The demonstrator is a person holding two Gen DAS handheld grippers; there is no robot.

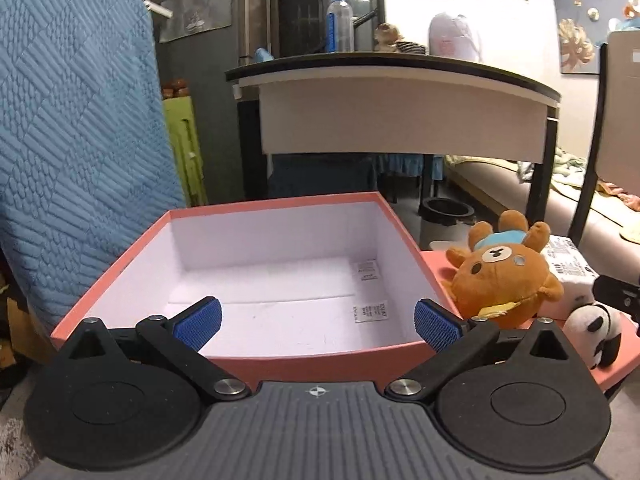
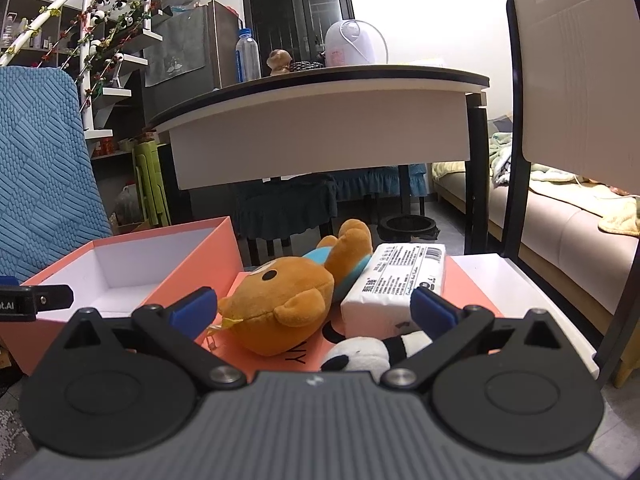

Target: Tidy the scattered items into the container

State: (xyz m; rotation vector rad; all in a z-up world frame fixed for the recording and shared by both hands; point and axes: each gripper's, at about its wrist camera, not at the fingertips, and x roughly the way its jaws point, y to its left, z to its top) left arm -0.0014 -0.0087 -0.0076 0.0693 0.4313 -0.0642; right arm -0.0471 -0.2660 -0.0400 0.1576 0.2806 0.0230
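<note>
A pink box with a white, empty inside stands right in front of my left gripper, which is open over its near rim. To the box's right, on a pink lid, lie a brown plush bear, a white tissue pack and a small panda plush. My right gripper is open just above the bear and the panda, touching neither. The pink box shows at the left in the right wrist view.
A blue quilted chair back rises left of the box. Behind stands a table with a bottle on it. A dark chair frame stands at the right, a sofa beyond it. A black bin sits on the floor.
</note>
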